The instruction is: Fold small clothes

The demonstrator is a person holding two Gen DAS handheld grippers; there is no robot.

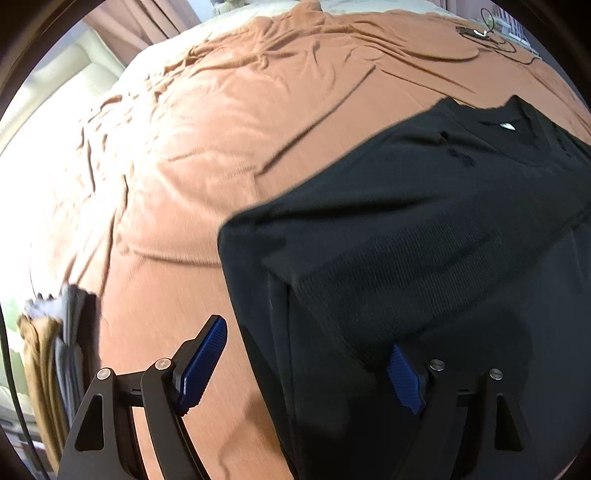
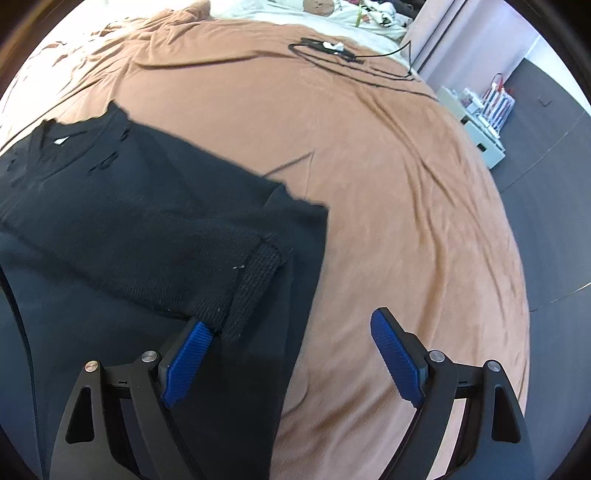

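Observation:
A black knit sweater (image 1: 424,229) lies flat on the orange bed sheet (image 1: 221,129), neck with a white label at the far end, both sleeves folded across the body. My left gripper (image 1: 306,339) is open, straddling the sweater's left edge near its hem; its right pad (image 1: 404,376) sits partly under the folded sleeve. In the right wrist view the sweater (image 2: 129,206) lies to the left, with the ribbed sleeve cuff (image 2: 255,284) on top. My right gripper (image 2: 291,332) is open over the sweater's right edge, its left pad (image 2: 188,362) just below the cuff.
A stack of folded grey and tan clothes (image 1: 55,350) sits at the bed's left edge. Black cables and a small device (image 2: 332,50) lie on the sheet at the far side. A white pillow area (image 2: 332,11) is behind. A white shelf unit (image 2: 484,122) stands beside the bed.

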